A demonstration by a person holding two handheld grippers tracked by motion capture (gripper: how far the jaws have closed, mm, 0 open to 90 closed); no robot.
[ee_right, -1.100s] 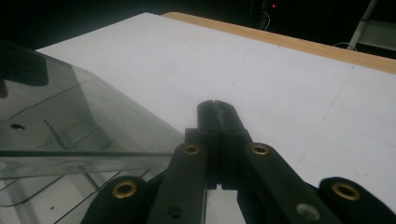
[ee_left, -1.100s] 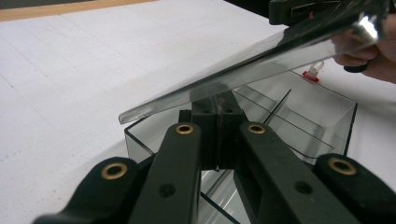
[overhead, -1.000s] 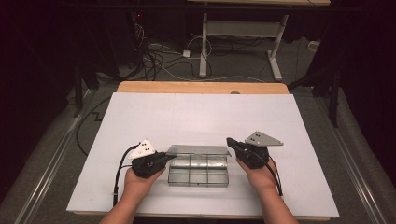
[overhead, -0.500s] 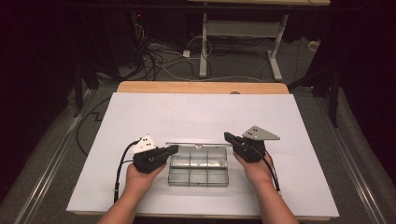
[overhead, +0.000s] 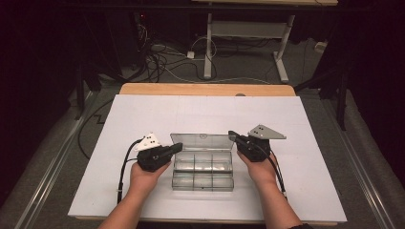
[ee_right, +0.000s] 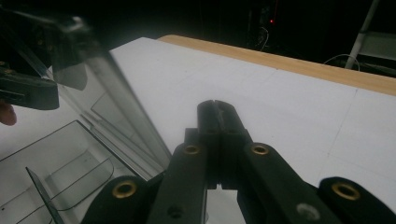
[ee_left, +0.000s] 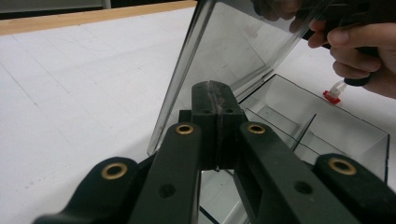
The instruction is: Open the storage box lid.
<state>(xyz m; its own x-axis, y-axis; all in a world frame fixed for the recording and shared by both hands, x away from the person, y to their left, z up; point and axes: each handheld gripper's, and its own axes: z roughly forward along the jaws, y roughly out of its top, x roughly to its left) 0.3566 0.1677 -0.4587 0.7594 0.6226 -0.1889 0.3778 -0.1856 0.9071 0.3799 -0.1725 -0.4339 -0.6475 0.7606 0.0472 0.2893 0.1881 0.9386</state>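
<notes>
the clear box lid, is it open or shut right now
Open. The lid stands raised off the clear compartment box, hinged along the far edge, with both grippers at its corners; the compartments look empty.

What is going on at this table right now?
A person holds tongs in each hand at a clear box on a white table. The box's lid stands raised, tilted back at the far side, and the compartments inside look empty. The left tongs sit at the lid's left end and the right tongs at its right end; both have their jaws shut. Whether either actually presses on the lid is hard to tell.
</notes>
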